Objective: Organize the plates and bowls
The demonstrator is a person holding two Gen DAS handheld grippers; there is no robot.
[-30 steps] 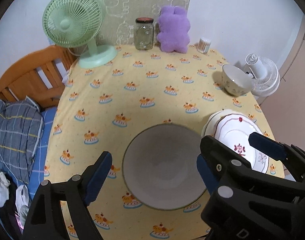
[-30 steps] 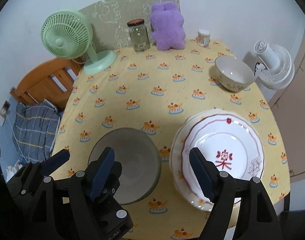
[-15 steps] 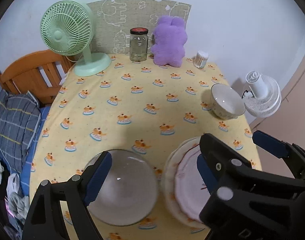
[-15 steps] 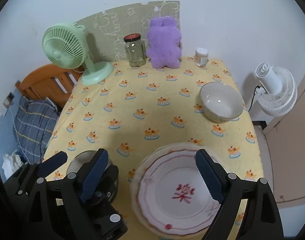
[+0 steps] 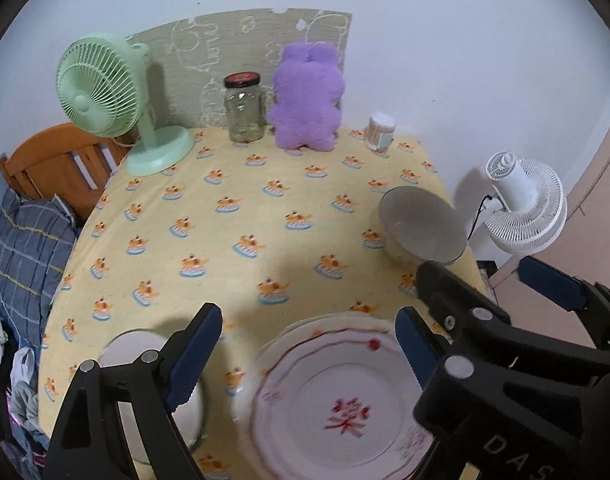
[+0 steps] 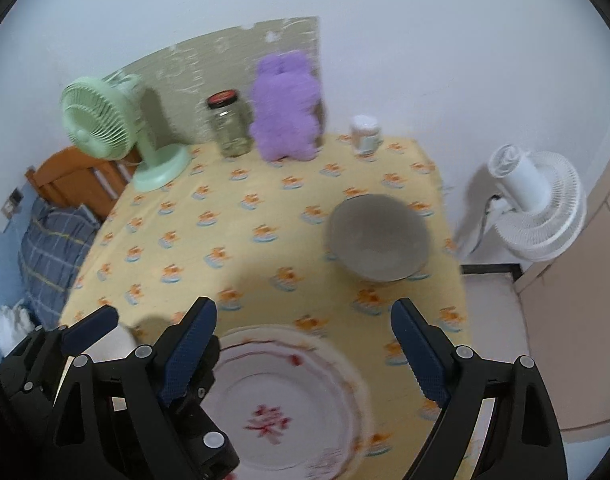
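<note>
A stack of white plates [image 5: 333,400] with a red rim and a red character lies at the near edge of the yellow tablecloth [image 5: 233,240]. My left gripper [image 5: 305,348] hangs open over the stack with nothing between its fingers. To its left a plain white bowl [image 5: 145,360] is partly hidden behind the left finger. A patterned bowl [image 5: 423,226] stands near the table's right edge. My right gripper [image 6: 303,350] is open and empty, over the far rim of the plates [image 6: 281,404], short of the patterned bowl [image 6: 379,236]. The two grippers sit side by side.
Along the back stand a green fan [image 5: 101,84], a glass jar [image 5: 244,108], a purple plush [image 5: 307,96] and a small container [image 5: 381,130]. A white fan [image 5: 521,208] stands beyond the right edge. A wooden frame [image 5: 53,160] and plaid bedding lie left.
Both grippers moved right and back. The white bowl that lay between the left fingers now sits at lower left, with the plates under both. The right jaws stand wider.
</note>
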